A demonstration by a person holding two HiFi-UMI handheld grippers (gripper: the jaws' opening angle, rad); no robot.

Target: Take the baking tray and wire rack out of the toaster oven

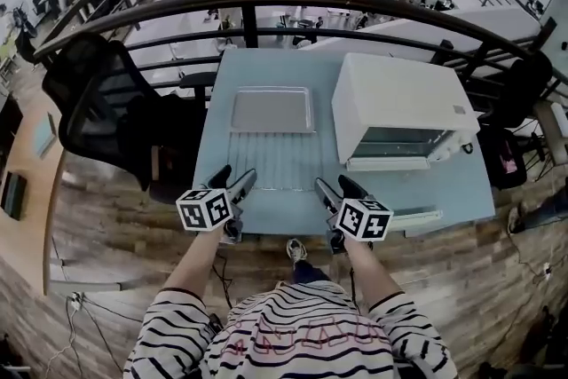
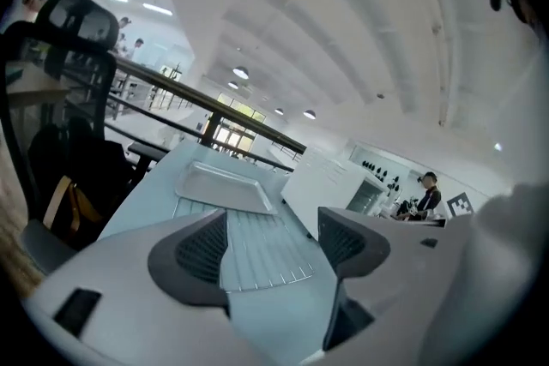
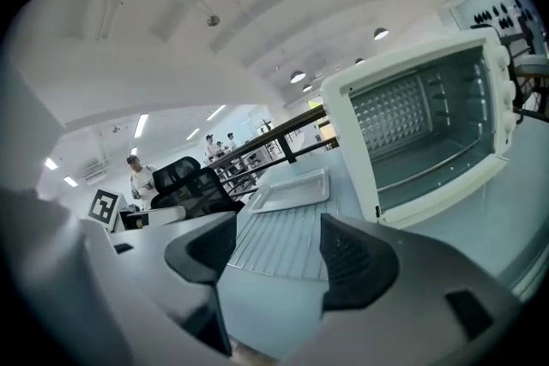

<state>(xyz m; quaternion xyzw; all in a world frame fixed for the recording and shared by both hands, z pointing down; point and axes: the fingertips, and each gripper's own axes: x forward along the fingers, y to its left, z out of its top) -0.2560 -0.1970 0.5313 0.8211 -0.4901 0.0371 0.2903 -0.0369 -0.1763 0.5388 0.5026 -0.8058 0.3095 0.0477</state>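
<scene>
The white toaster oven stands on the right of the pale blue table, its door open and its cavity empty. Left of it the baking tray lies flat on the table, with the wire rack flat just in front of it. Both also show in the left gripper view, tray and rack, and in the right gripper view, tray and rack. My left gripper and right gripper hover open over the table's near edge, holding nothing.
A black mesh office chair stands left of the table. A dark curved railing runs behind the table, with people beyond it. The oven's open door juts toward me at the right. A white flat piece lies near the table's front right.
</scene>
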